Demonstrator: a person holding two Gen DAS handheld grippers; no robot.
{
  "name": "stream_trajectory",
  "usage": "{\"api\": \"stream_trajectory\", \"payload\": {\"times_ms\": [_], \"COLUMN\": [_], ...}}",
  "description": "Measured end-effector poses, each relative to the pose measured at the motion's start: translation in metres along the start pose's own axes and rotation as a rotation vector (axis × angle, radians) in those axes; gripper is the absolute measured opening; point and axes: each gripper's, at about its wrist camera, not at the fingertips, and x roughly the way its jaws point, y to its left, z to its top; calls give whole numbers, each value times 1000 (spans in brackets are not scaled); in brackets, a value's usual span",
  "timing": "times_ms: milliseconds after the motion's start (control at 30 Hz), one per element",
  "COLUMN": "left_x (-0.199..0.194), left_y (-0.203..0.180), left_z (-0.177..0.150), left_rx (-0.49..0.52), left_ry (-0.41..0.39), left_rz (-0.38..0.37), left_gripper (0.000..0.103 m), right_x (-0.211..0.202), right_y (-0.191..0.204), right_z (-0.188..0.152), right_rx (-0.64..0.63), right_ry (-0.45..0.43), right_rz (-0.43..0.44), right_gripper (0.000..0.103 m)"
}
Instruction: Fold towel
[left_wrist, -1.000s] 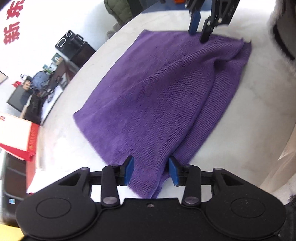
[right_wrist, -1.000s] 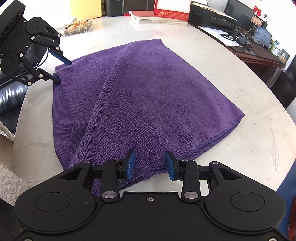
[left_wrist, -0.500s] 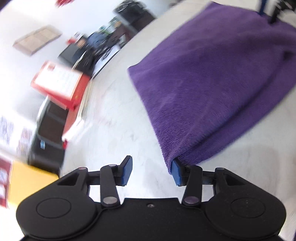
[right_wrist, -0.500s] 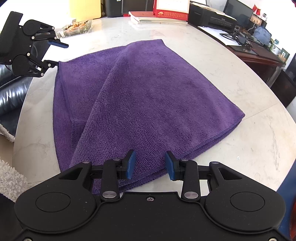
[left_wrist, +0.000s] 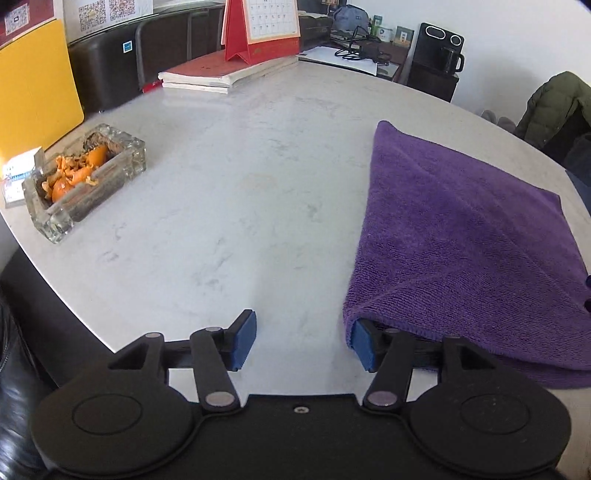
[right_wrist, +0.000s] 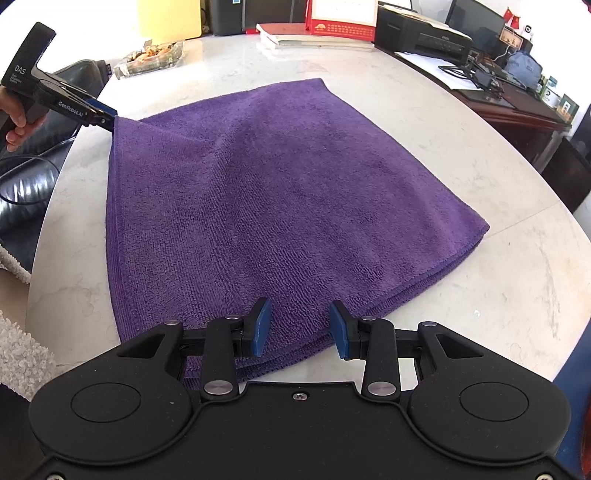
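At the near edge of a pale marble table (left_wrist: 229, 206), the left gripper (left_wrist: 301, 341) has its jaws opening; bare tabletop shows between its blue pads, and a corner of the purple towel (left_wrist: 461, 236) drapes over its right finger only, so nothing is clamped. Seen from the right wrist camera, that same left gripper (right_wrist: 105, 114) touches the towel's far-left corner, held by a person's hand (right_wrist: 14, 122) beyond the table's left edge.

Closer in that view, the right gripper (right_wrist: 299, 328) hovers over the towel's (right_wrist: 280, 192) near edge with its jaws partly apart and fabric below the gap; whether the pads pinch any cloth cannot be told. Folded into layers, the towel lies across the middle of the table (right_wrist: 461, 155), its stacked edges showing along the right side.

Toward the far-left edge sits a glass ashtray (left_wrist: 85, 177) filled with orange peel. Along the far edge lie stacked books (left_wrist: 218, 75) with a red desk calendar (left_wrist: 262, 27) standing on them.
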Motion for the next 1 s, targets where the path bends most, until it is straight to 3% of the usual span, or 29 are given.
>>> {"api": "stream_trajectory", "payload": {"times_ms": [200,567,733,833,867,900,1000], "left_x": [-5,-20,-24,-27,-26,-25,-20], "left_y": [15,25,12,8,9,15,27], "left_z": [-6,-24,-27,-22,-20,-17,-13], "left_rx": [-64,154,469,537,527,466,346], "left_ry": [-3,-7,-11,53,68,116,155], "left_rz": [-56,-176,-215,-293,-315,-406,-477], "left_gripper": [58,62,62,62,62,62,62], "right_x": [1,2,2,2,3,3,3], "right_y": [1,-1,-3,-3,-3,-3,-3], "right_z": [1,1,3,4,4,5,5], "right_rx": [4,2,0,-4,-5,-7,-7], "right_ry": [0,-1,4,9,11,13,14], "right_rz": [-2,-5,-1,-3,-3,-3,-6], "right_gripper": [34,34,34,36,36,36,36]}}
